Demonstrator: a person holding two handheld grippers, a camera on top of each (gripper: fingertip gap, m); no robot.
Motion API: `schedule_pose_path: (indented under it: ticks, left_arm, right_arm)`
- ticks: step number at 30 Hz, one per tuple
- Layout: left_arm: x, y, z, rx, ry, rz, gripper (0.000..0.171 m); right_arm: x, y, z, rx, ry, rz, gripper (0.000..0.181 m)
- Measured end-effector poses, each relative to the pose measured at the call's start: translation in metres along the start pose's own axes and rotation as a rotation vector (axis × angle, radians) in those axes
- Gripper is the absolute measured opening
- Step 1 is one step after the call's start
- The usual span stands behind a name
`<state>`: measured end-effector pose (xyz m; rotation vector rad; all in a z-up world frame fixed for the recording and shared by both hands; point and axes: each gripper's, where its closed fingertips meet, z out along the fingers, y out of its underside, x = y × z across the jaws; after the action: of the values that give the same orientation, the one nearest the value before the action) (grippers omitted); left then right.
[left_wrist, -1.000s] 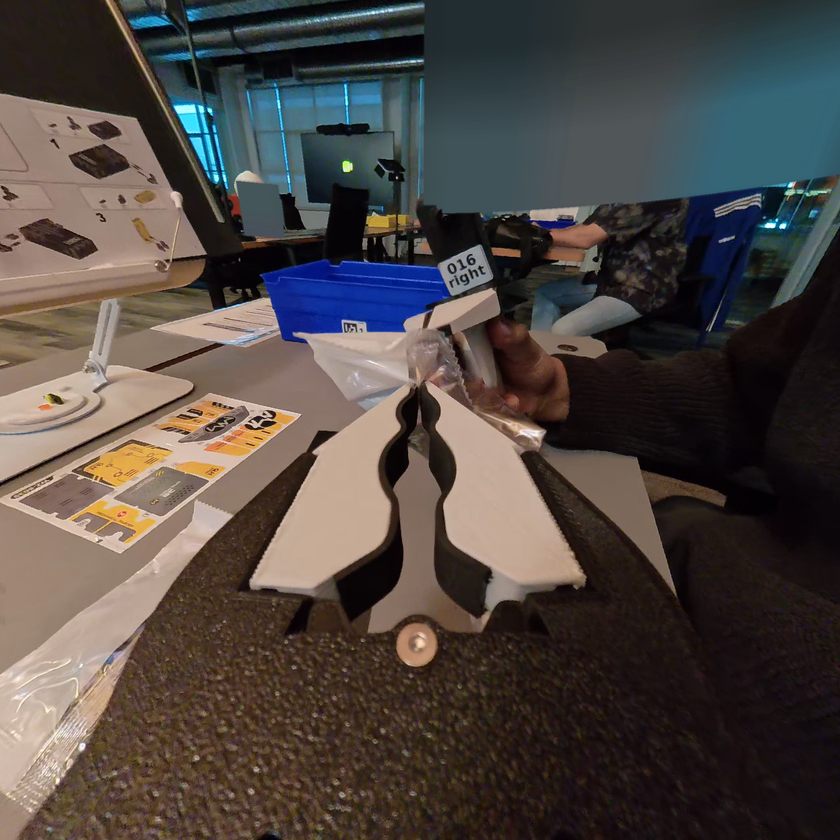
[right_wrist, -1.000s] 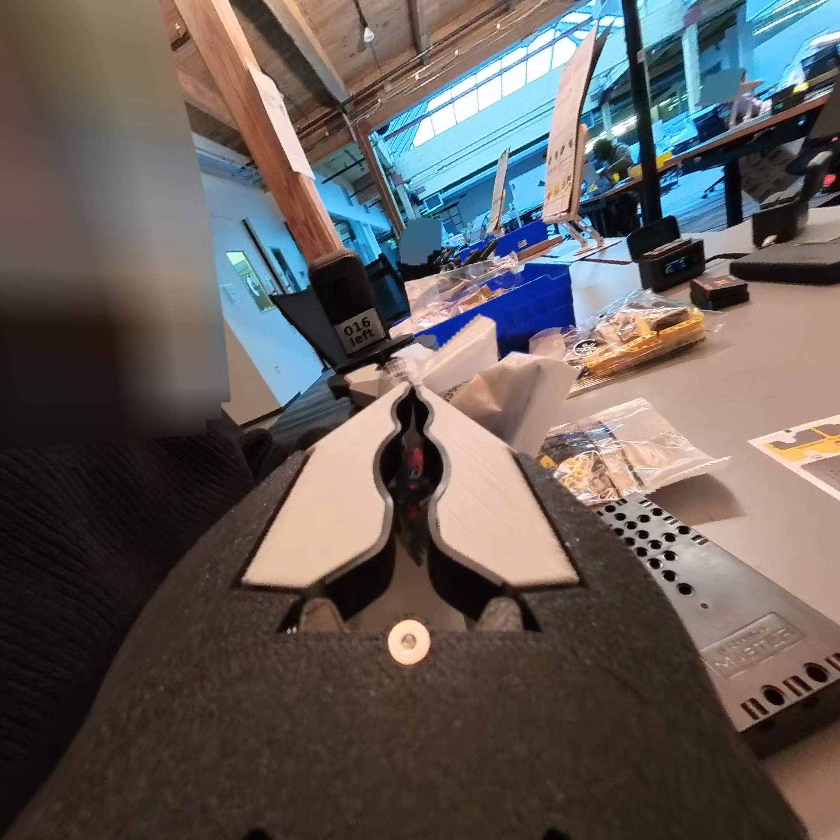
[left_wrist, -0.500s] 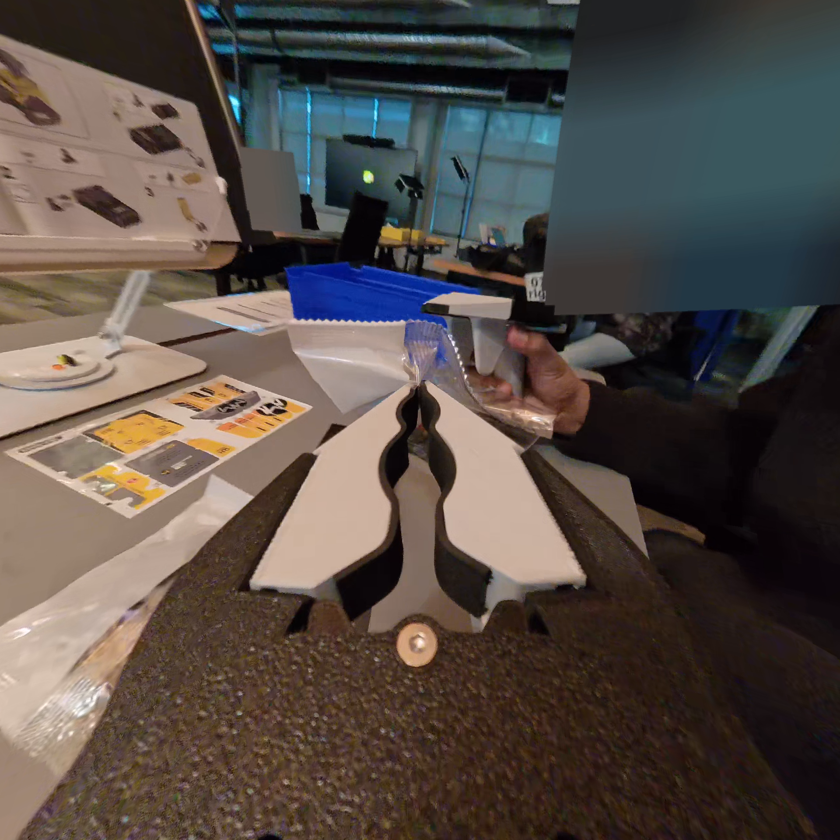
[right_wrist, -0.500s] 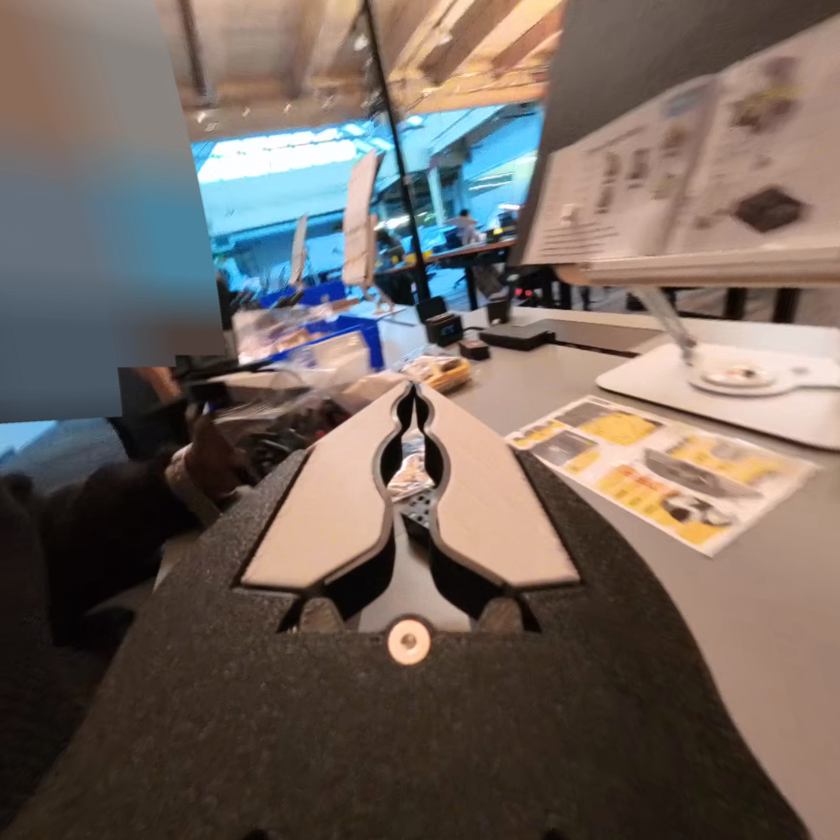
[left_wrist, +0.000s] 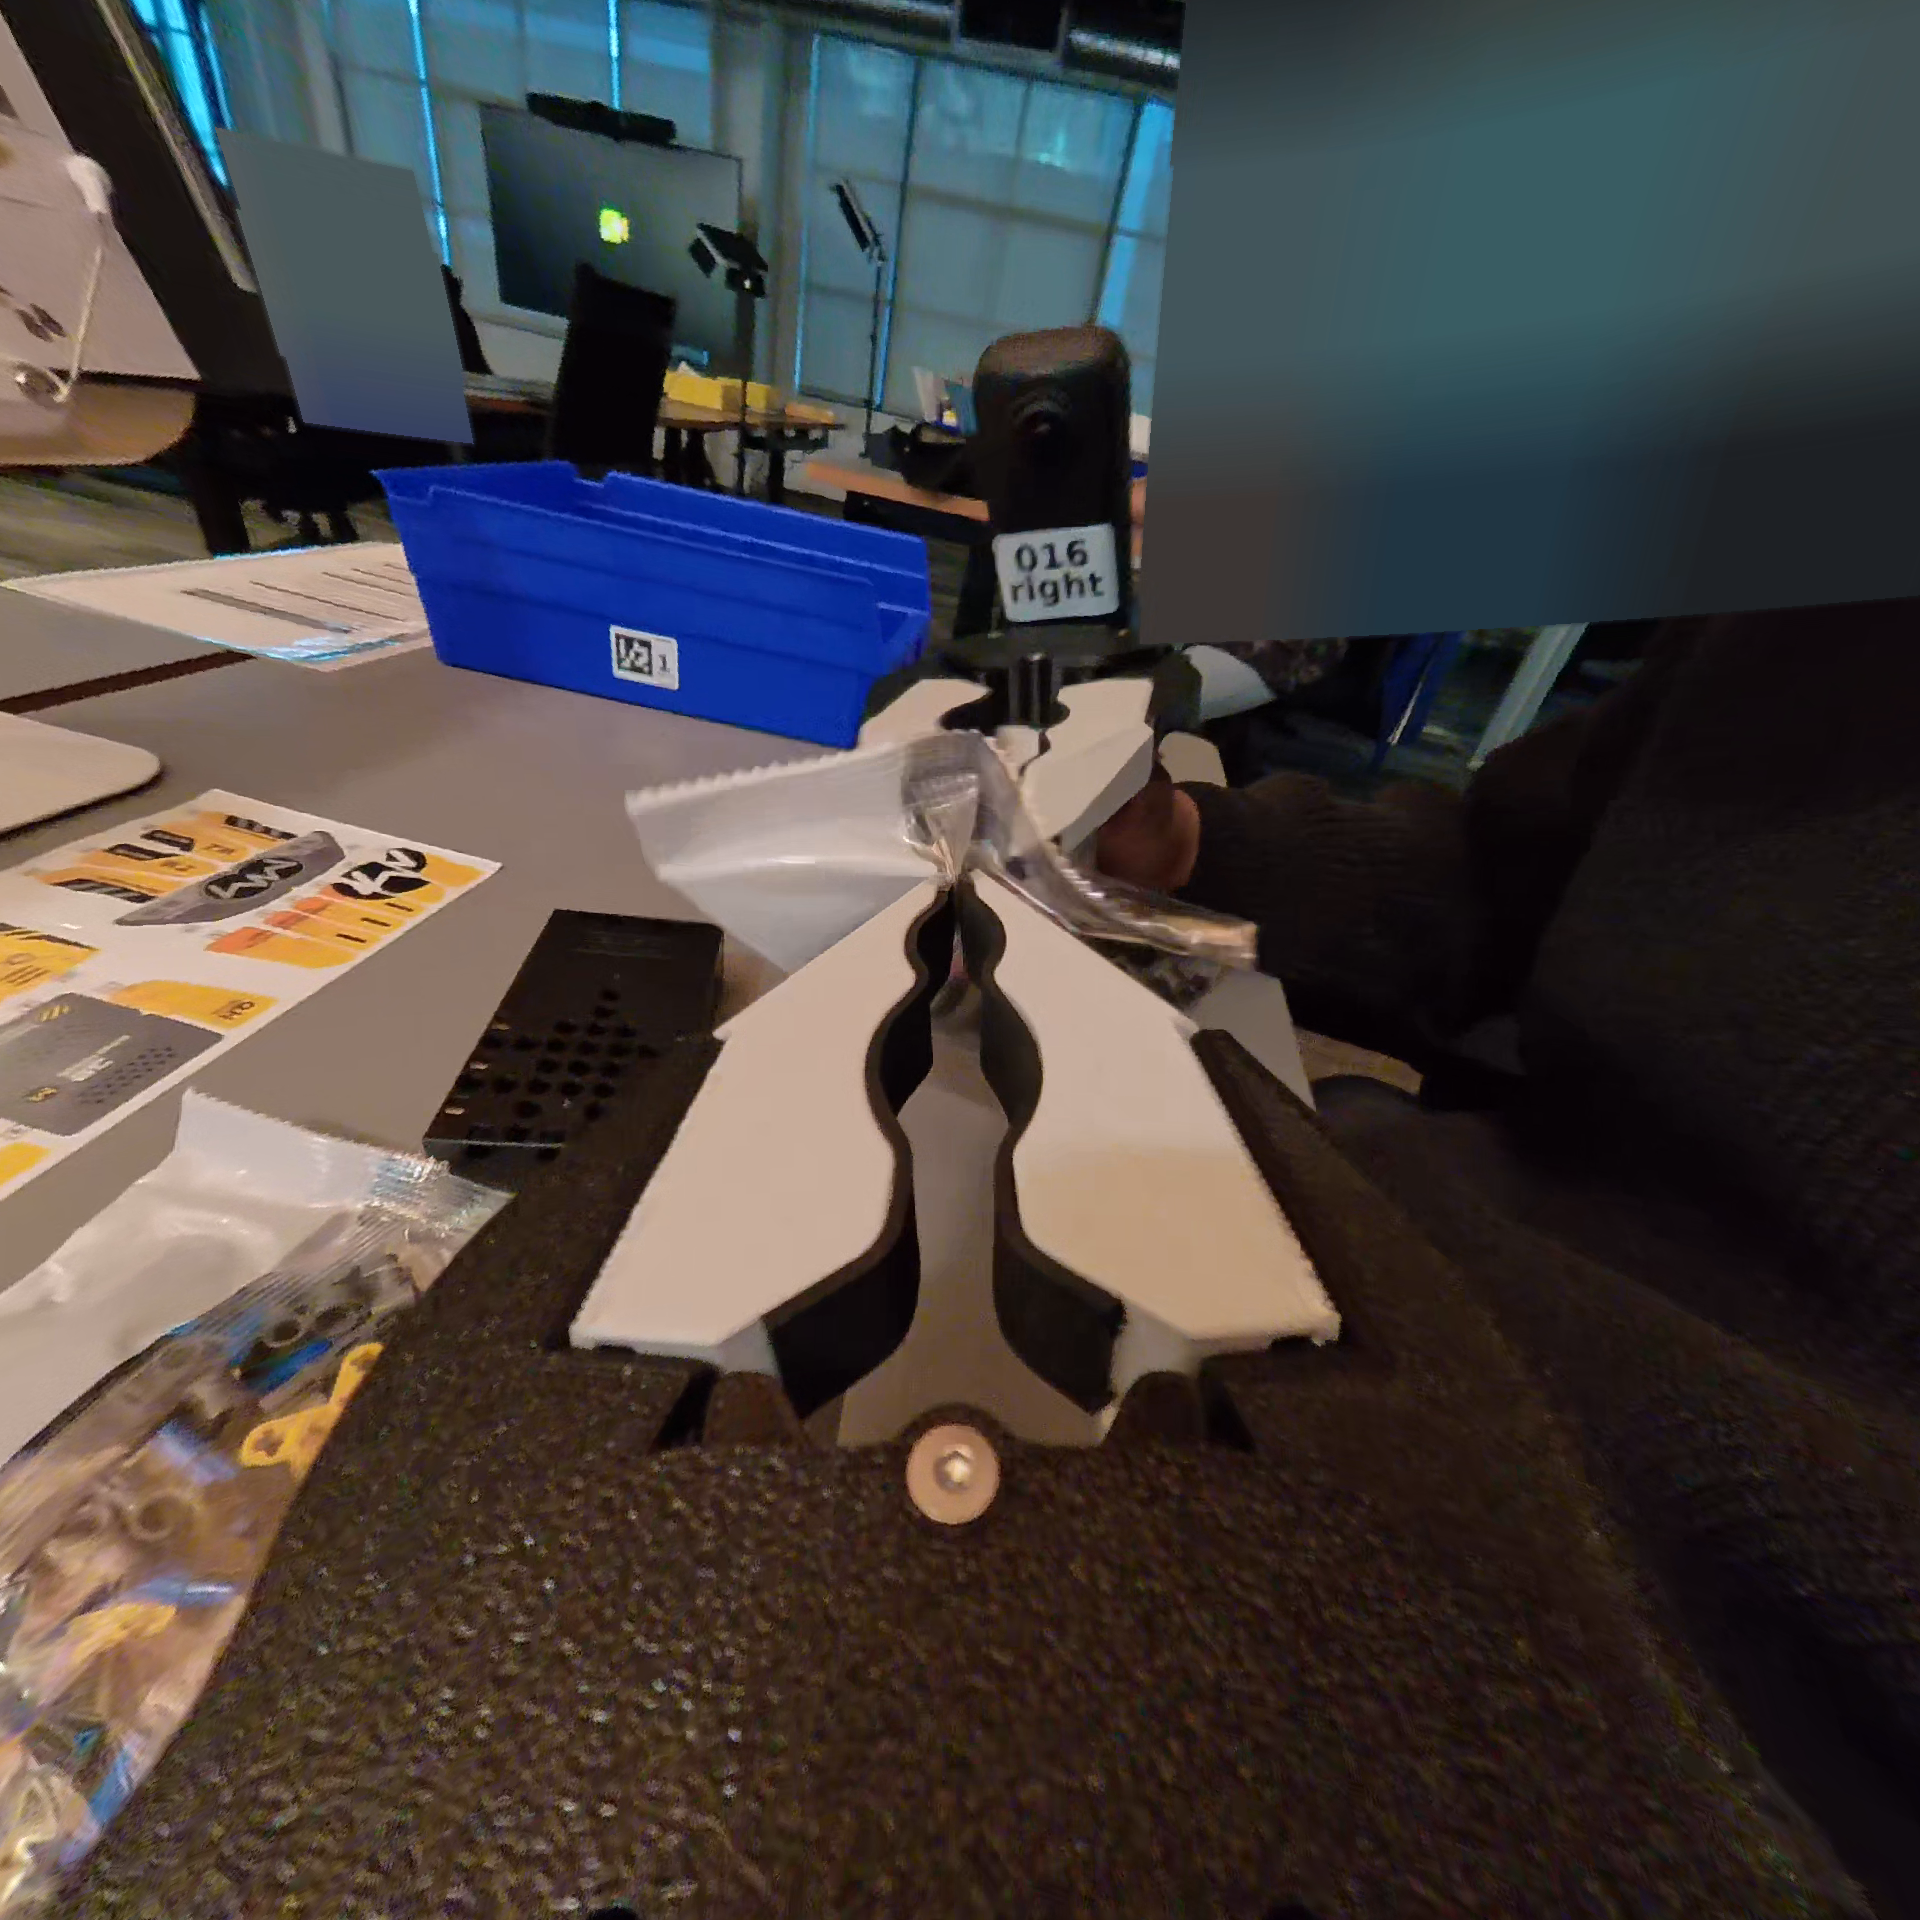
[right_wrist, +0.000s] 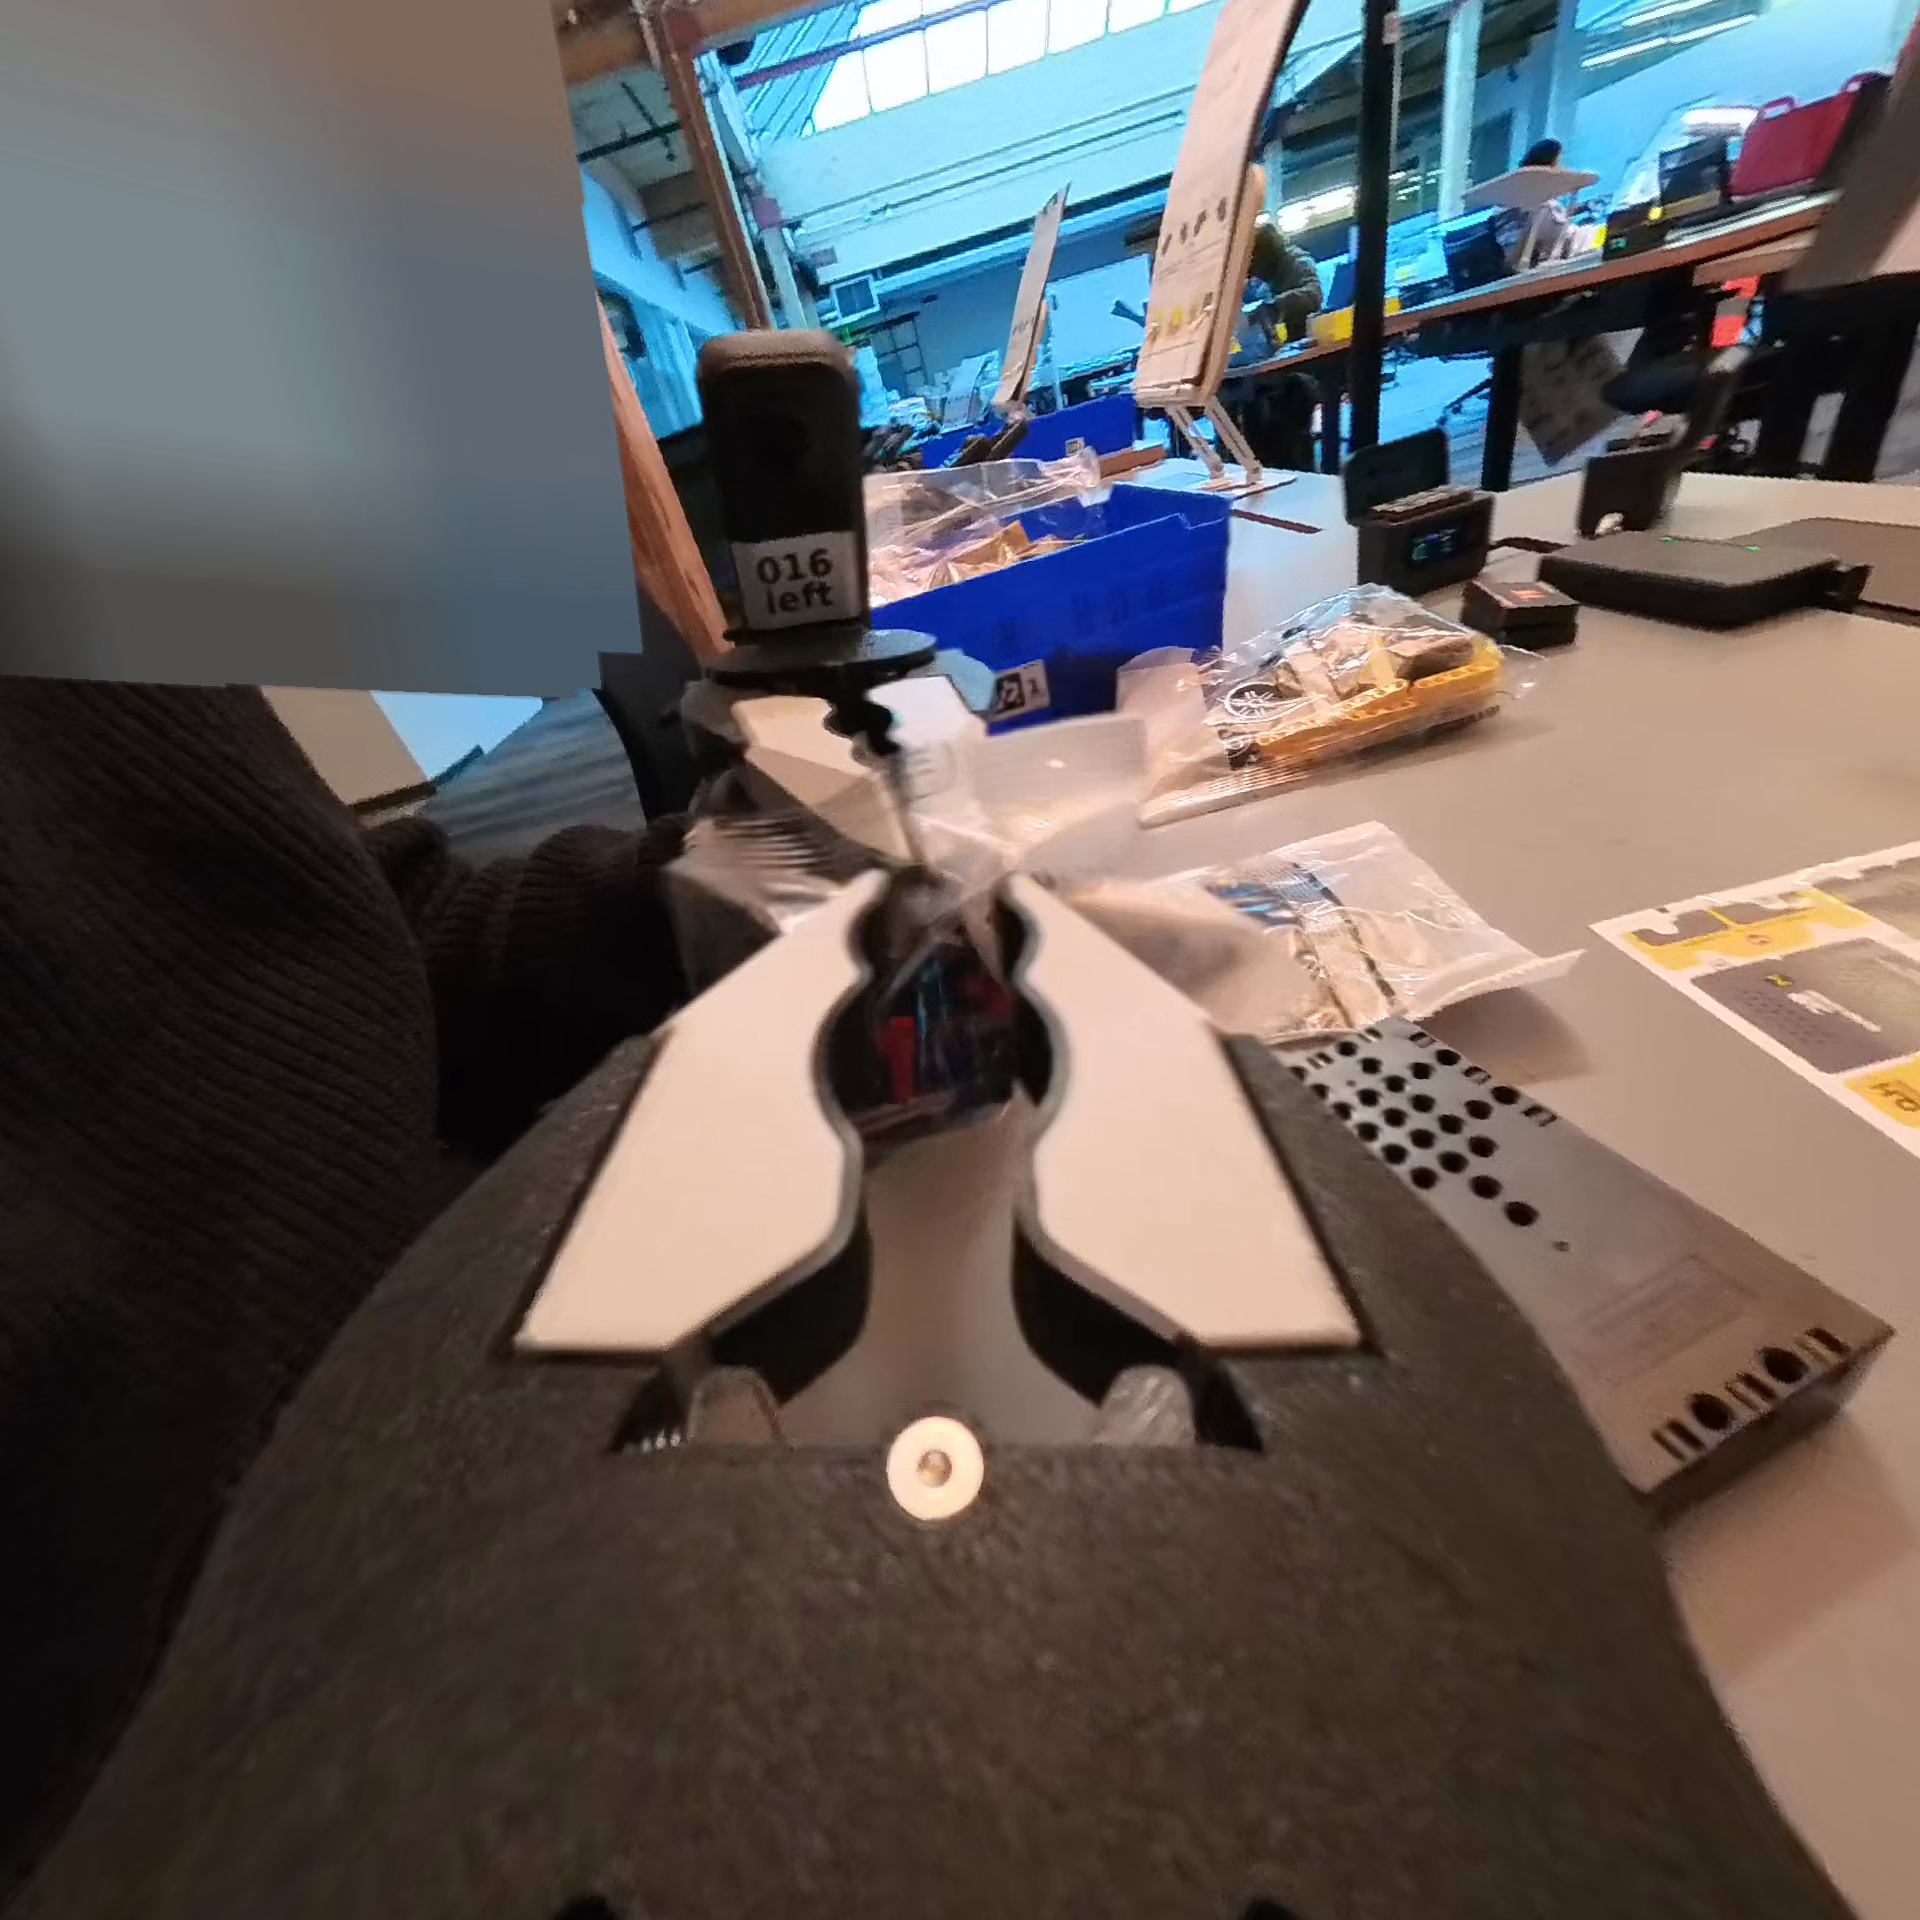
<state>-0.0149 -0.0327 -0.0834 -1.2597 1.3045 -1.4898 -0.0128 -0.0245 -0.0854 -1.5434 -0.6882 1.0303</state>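
Left wrist view, nearest first: the left gripper (left_wrist: 954, 894) has its white fingers pressed together at the tips, pinching the crinkled edge of a clear plastic bag (left_wrist: 831, 852) held above the grey table (left_wrist: 436, 769); just beyond, the right gripper (left_wrist: 1023, 764) faces it and meets the same bag from the far side, a hand (left_wrist: 1148, 842) in a dark sleeve around its grip. On the left, close to the camera, lies a second bag of small yellow and blue parts (left_wrist: 177, 1455); past it a black perforated plate (left_wrist: 582, 1039) lies flat, then a yellow and grey sticker sheet (left_wrist: 208, 935), and farther off a blue bin (left_wrist: 665, 592) stands beside a printed sheet of paper (left_wrist: 270, 603). Right wrist view: the right gripper's (right_wrist: 945, 894) fingertips stand a little apart with the bag's bunched film between them; red and blue pieces show in the bag (right_wrist: 940, 1023) between the fingers, though the blur there makes it hard to say whether the tips truly bear on the film. Beside it the perforated plate (right_wrist: 1507, 1226) reaches along the table; farther right lies the sticker sheet (right_wrist: 1787, 987), and beyond sit two more bags of parts (right_wrist: 1340, 935) and the blue bin (right_wrist: 1091, 603).
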Motion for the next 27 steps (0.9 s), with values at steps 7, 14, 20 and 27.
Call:
schedule_pose_path:
  ticks: [7,14,20,27]
  left_arm:
    - [-0.011,-0.004,0.002,0.016,-0.081,0.007,0.000]
    - [-0.014,-0.007,0.005,0.035,-0.116,0.004,0.000]
    - [-0.018,-0.002,0.008,0.003,-0.157,0.027,0.000]
    - [-0.013,-0.003,0.012,0.012,-0.167,0.037,0.000]
  right_arm:
    - [0.013,-0.010,-0.002,0.015,0.106,-0.046,0.000]
    - [0.021,-0.019,-0.008,0.060,0.211,-0.014,0.000]
    - [0.031,-0.015,-0.010,0.060,0.313,0.026,0.000]
    - [0.031,-0.015,-0.015,0.192,0.329,0.189,0.000]
